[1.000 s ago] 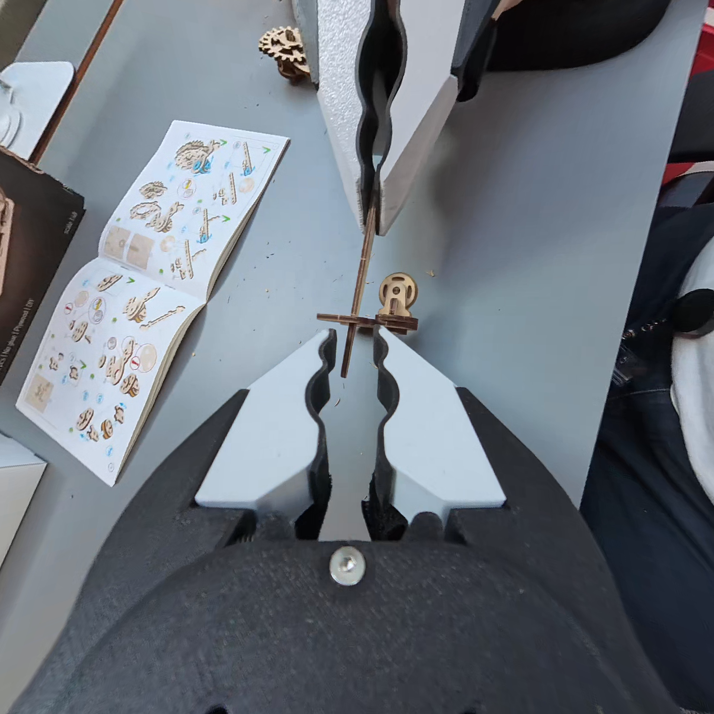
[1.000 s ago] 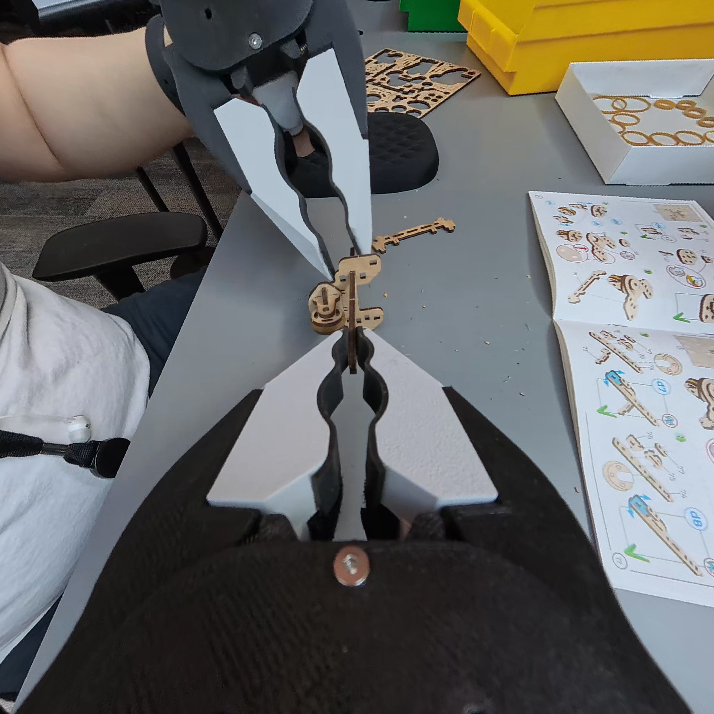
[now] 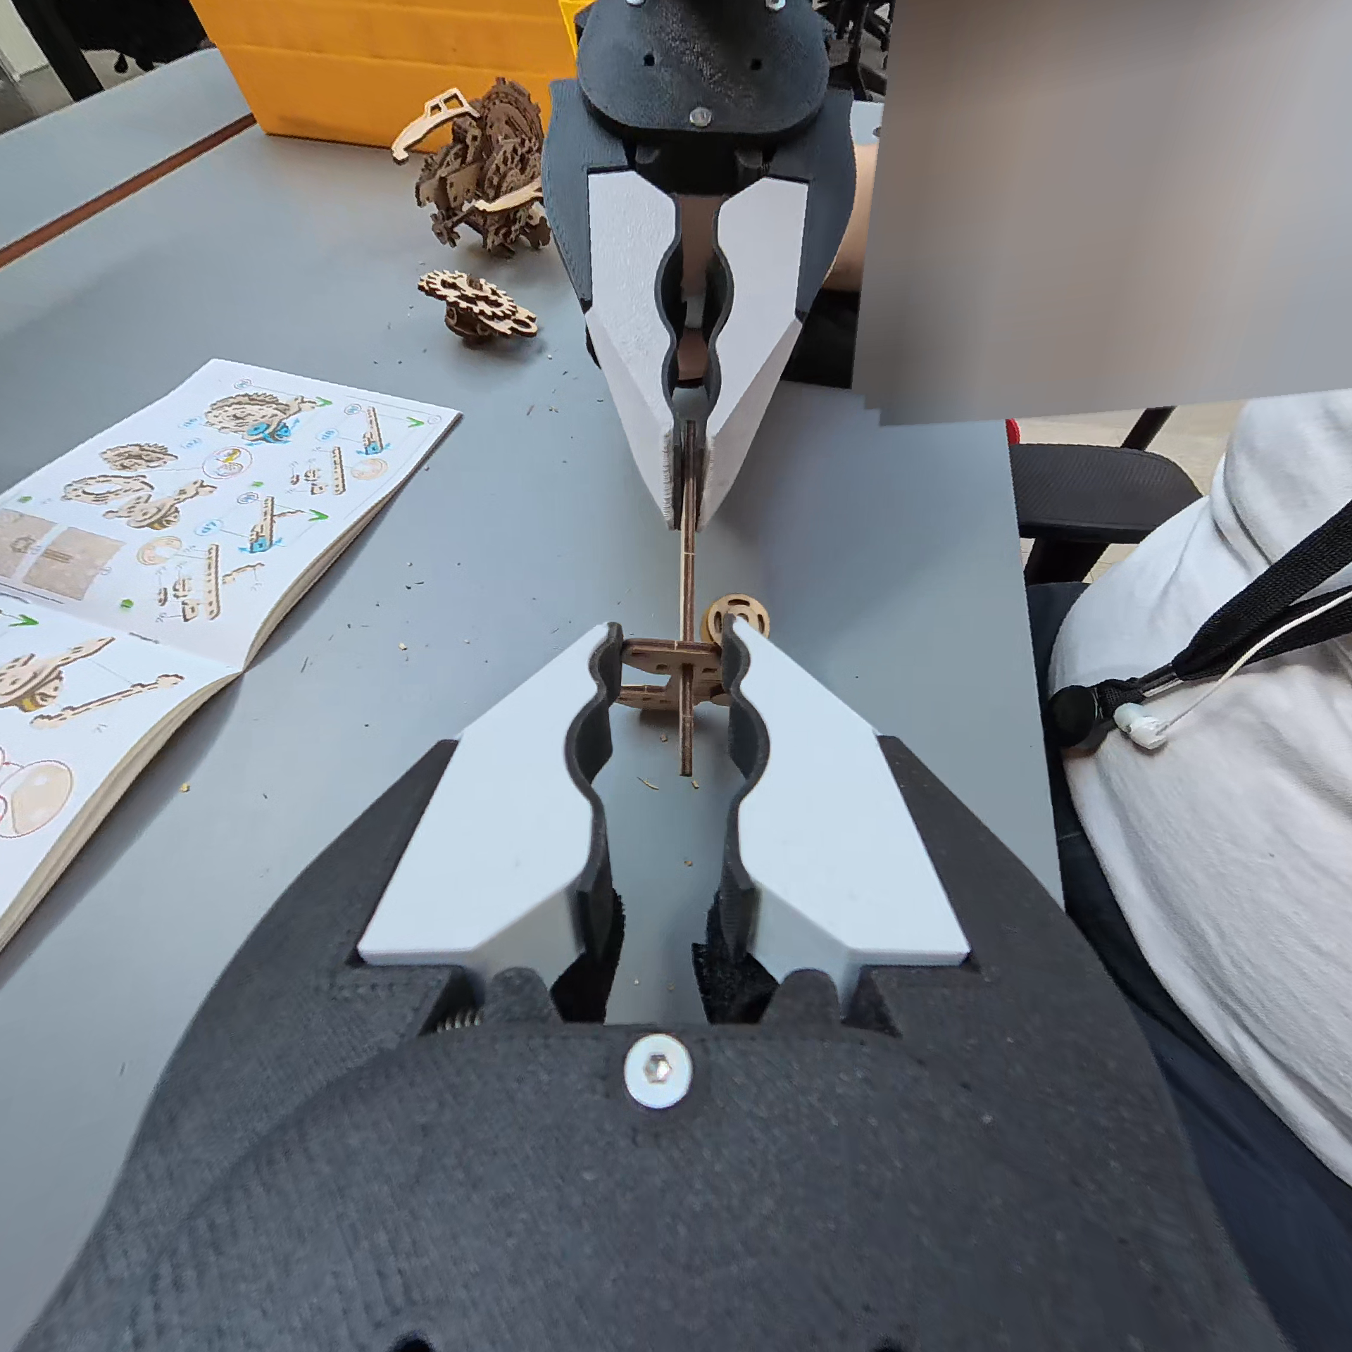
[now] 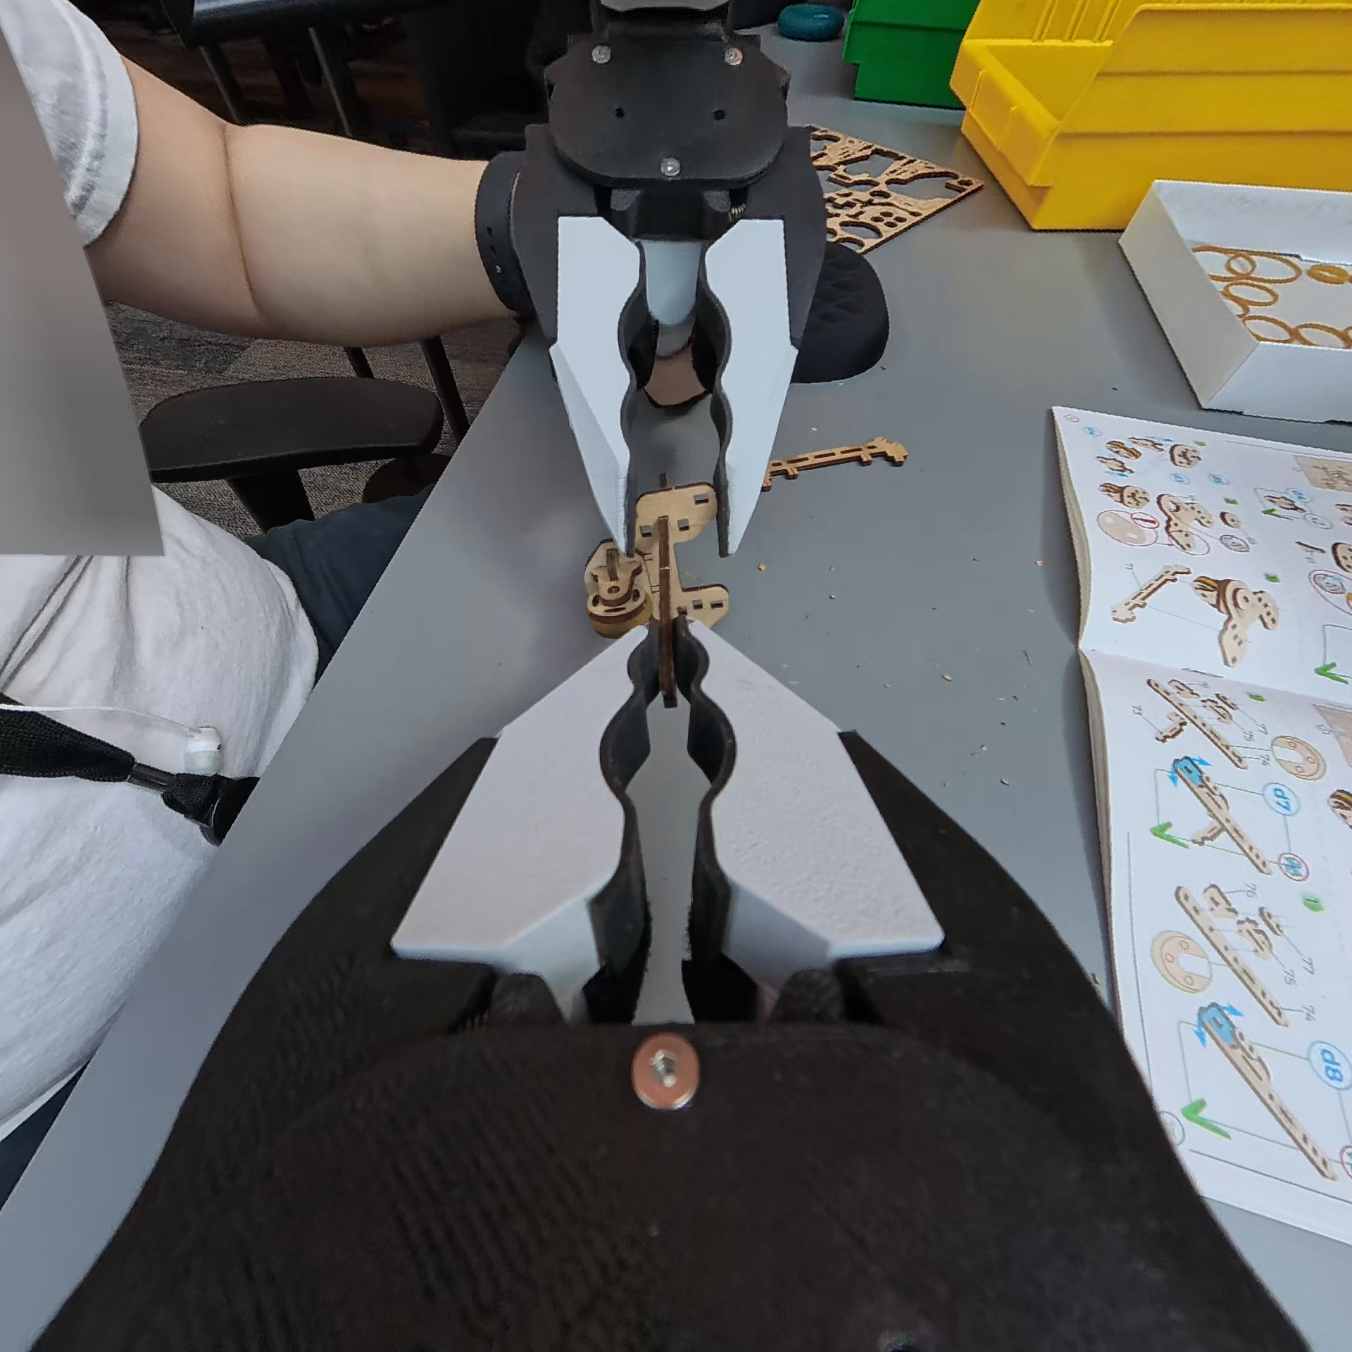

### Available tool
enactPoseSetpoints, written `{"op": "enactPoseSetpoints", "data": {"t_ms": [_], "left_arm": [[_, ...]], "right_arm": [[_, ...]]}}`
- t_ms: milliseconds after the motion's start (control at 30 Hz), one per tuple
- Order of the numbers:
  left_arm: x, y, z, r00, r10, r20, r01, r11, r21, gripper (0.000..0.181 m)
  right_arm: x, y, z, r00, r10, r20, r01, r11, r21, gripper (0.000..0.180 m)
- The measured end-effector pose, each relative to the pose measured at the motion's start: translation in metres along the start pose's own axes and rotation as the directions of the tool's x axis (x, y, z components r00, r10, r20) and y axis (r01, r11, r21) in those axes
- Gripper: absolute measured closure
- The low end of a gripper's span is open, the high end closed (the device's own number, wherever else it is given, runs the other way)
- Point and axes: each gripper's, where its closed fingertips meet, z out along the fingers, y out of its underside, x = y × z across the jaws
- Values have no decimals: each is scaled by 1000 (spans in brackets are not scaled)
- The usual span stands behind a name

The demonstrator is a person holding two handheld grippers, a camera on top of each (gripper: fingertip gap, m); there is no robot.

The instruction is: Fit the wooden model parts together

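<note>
Two grippers face each other over the grey table [image 3: 439,585]. Your right gripper [image 4: 662,644] is clamped on the thin wooden strip [image 3: 687,585], held edge-up, long axis running near-to-far between the grippers. Your left gripper [image 3: 669,647] sits parted around the flat slotted plate [image 4: 669,541]; strip passes through it crosswise.

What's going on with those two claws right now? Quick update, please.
Right gripper shut on thin wooden strip. Left gripper open, fingers either side of flat slotted plate the strip crosses. Small wheel piece alongside; nothing blocking.
</note>
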Motion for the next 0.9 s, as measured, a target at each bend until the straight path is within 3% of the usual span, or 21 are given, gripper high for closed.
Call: {"op": "enactPoseSetpoints", "data": {"t_ms": [900], "left_arm": [[6, -1, -4, 996, 90, 23, -91, 996, 25, 155]], "right_arm": [[-6, 6, 1, 995, 64, 77, -64, 998, -1, 177]]}}
